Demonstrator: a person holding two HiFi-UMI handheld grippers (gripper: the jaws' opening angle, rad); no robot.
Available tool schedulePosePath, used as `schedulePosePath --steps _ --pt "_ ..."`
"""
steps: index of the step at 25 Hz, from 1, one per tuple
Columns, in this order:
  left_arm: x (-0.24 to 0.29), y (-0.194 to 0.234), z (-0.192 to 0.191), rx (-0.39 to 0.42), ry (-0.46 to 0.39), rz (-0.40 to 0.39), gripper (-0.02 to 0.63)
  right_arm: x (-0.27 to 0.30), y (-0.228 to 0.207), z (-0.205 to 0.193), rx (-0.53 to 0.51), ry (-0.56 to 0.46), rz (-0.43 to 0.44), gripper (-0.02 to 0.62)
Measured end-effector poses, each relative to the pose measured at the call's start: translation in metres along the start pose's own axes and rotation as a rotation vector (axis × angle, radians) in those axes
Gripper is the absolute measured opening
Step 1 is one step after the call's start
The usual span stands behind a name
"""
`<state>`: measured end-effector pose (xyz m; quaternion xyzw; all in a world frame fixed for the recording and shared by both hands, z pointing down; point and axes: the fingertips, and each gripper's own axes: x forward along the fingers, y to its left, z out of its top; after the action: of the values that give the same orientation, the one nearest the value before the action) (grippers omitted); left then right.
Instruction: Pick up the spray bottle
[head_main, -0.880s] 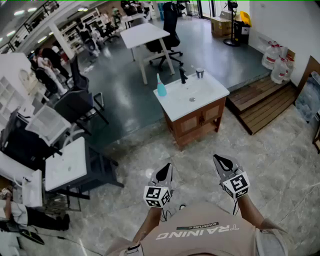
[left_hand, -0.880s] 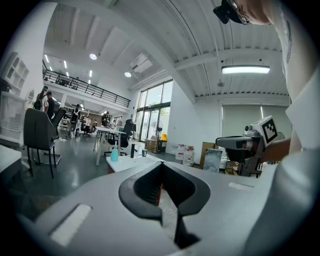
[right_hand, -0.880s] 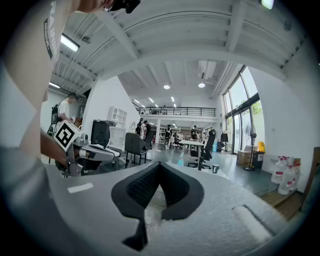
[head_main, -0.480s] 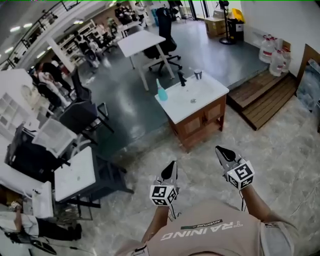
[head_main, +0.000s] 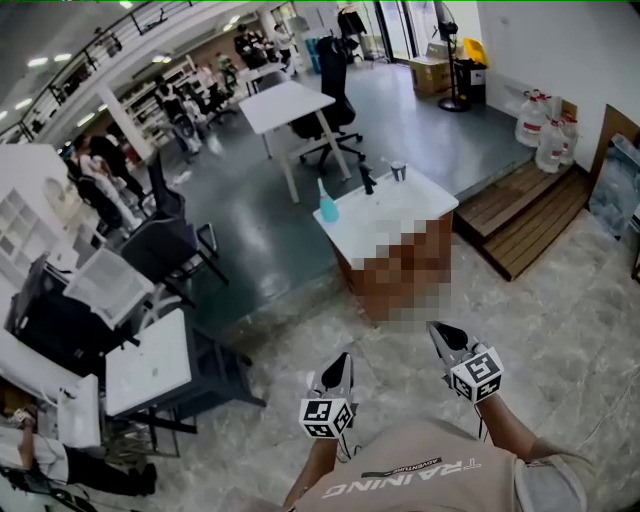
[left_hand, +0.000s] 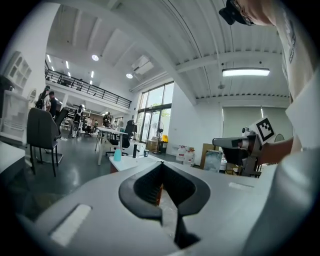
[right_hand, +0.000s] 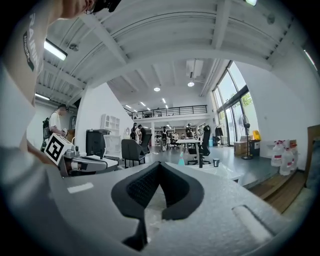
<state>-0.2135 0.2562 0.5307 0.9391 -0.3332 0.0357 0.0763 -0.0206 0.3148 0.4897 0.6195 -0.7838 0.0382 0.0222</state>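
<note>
Spray bottle (head_main: 328, 208): on white surface (head_main: 385, 222), untouched, lower in head view than before. Left gripper (head_main: 341, 361), right gripper (head_main: 443, 333): jaws together, empty, likewise lower.

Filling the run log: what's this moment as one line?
spray bottle: on sink counter, untouched | left gripper: shut, empty | right gripper: shut, empty

White basin cabinet (head_main: 400, 212), black tap (head_main: 367, 180), cup (head_main: 399, 172), white table (head_main: 285, 104), water jugs (head_main: 536, 125), wooden platform (head_main: 520, 215)
</note>
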Motion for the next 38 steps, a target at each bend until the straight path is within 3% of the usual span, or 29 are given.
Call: schedulePosePath --steps 11,16,23,27,34,38 --pt "-0.016 0.014 -0.011 -0.046 -0.027 -0.074 0.018 -0.019 0.021 -0.001 -0.033 0.015 -0.111 0.002" --pt "-0.026 0.029 -0.021 -0.106 -0.019 -0.049 0.018 -0.032 0.036 -0.003 -0.076 0.060 -0.131 0.002" --pt "-0.013 0.020 -0.025 -0.122 -0.009 -0.074 0.018 -0.035 0.028 -0.009 -0.087 0.090 -0.166 0.002" --pt "-0.005 0.015 -0.020 -0.104 0.009 -0.085 0.018 -0.021 0.019 -0.014 -0.027 0.077 -0.138 0.002" --pt "0.025 0.032 -0.033 -0.198 0.088 0.017 0.018 0.021 -0.013 -0.033 0.035 0.073 -0.022 0.002" --pt "0.068 0.035 -0.024 -0.174 0.093 0.047 0.018 0.040 -0.042 -0.042 0.068 0.070 0.029 0.002"
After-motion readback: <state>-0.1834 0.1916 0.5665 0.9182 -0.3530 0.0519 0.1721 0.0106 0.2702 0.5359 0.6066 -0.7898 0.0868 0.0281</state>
